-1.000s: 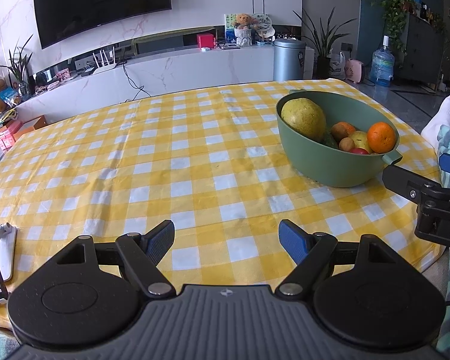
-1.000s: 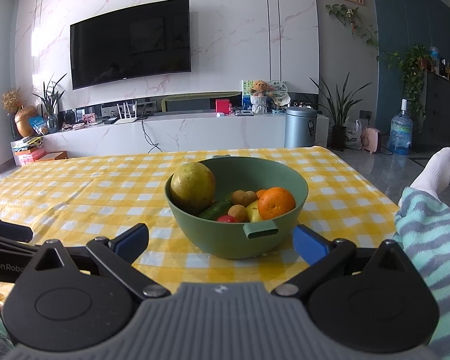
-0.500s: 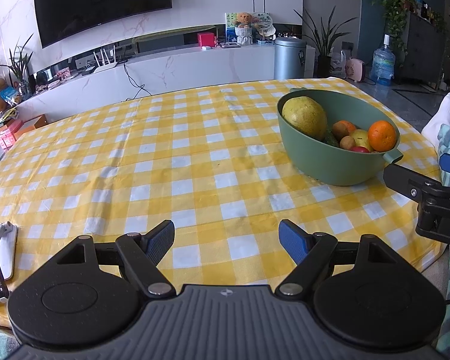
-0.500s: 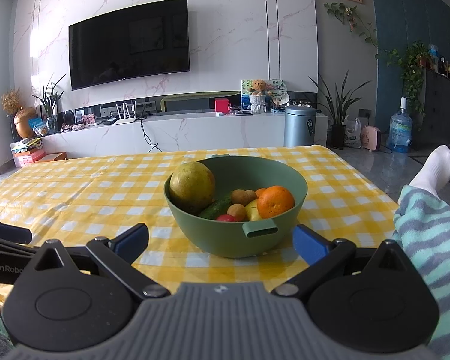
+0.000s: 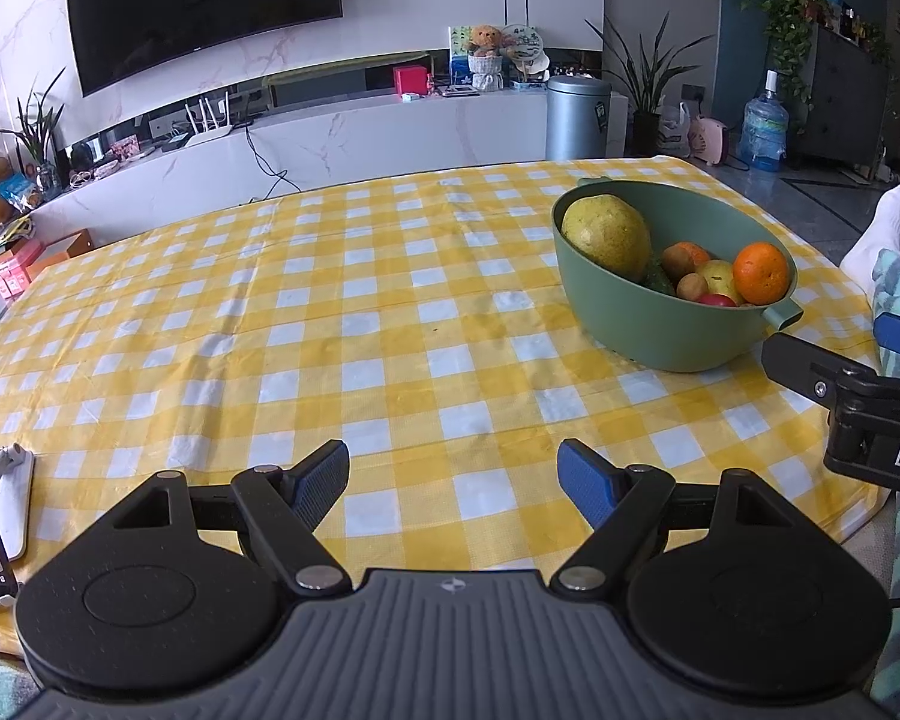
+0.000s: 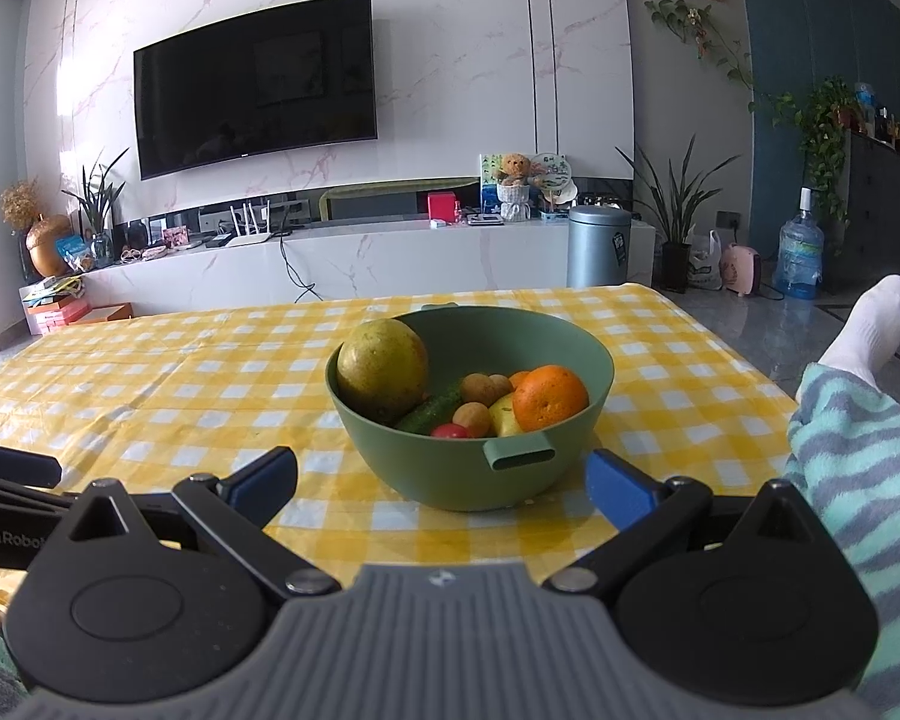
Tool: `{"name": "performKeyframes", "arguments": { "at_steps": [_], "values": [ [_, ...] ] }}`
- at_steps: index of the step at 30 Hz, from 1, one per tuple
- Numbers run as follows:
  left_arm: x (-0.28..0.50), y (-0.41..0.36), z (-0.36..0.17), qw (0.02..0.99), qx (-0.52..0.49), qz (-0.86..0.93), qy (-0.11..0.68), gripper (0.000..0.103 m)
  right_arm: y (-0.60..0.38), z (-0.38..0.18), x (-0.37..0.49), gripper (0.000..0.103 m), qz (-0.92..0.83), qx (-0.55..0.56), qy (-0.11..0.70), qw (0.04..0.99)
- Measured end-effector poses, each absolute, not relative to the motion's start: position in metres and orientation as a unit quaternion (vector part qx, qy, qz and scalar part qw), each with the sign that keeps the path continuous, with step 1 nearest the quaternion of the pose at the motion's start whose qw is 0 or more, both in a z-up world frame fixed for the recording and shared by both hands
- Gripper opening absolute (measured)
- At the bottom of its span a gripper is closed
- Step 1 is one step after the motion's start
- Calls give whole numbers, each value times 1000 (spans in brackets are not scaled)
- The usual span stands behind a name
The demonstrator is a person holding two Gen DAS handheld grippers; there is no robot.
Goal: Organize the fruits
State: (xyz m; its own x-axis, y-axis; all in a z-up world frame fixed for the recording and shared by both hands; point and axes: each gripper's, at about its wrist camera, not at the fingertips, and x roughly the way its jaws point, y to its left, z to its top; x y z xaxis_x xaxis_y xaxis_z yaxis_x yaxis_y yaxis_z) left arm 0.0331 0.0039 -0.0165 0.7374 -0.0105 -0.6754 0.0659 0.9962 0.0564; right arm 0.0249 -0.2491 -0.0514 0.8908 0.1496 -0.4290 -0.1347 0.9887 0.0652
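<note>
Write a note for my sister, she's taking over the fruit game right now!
Left tool: open, empty, over the checked tablecloth.
Right tool: open, empty, facing the green bowl, not touching it.
All the fruit sits in the bowl: the big yellow-green fruit, the orange, small brown ones, a red one, plus a cucumber.
Done: nothing taken out yet.
Left: all the sorting.
</note>
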Motion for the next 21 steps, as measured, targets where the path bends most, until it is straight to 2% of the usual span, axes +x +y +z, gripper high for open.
{"name": "performKeyframes", "arguments": {
  "at_steps": [21],
  "values": [
    [33, 4, -15, 930, 35, -22, 365, 91, -250, -53, 26, 99, 76, 19, 229, 970]
  ]
}}
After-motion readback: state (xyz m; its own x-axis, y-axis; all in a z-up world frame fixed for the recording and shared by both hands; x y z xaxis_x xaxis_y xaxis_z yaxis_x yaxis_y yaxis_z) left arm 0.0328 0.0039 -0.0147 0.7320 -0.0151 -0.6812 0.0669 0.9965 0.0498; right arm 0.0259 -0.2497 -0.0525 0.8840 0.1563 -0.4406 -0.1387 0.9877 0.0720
